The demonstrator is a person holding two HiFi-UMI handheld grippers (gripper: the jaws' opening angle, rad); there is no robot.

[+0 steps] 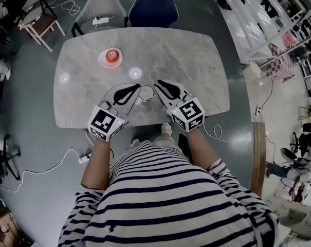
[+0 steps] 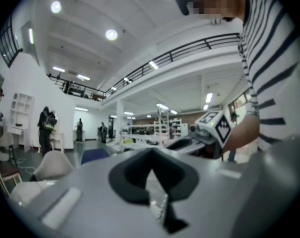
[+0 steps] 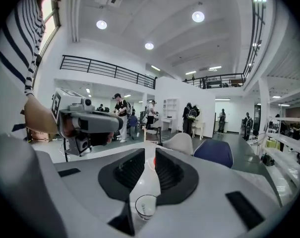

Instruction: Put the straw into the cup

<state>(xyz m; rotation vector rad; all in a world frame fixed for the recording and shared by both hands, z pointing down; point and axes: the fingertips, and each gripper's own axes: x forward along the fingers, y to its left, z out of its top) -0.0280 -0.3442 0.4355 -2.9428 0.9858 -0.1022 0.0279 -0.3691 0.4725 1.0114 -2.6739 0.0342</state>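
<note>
Grey marble table seen from above; a person in a striped shirt stands at its near edge. Left half, toward the far edge: plate with a red apple on it. Left gripper is over the near edge, left of centre, pointing about level toward the middle of the table. Its own view: the dark pads meet at the tips, jaws together. A small pale glassy piece shows low in the gap behind the tips, too blurred to name, so no grip on anything can be confirmed. Cup: clear, upright on the table, close to the near edge at about its middle, between the two sets of jaw tips. It is close to both; contact cannot be told. Straw: not made out in any view, so its place cannot be told. Right gripper is just right of the cup, tilted slightly down. Its own view: jaws partly apart with a narrow slot between the pads, nothing held. The table and a bit of the apple show through the slot, and the cup sits below at the slot's near end. Beyond the far edge: grey chair, then blue chair
</note>
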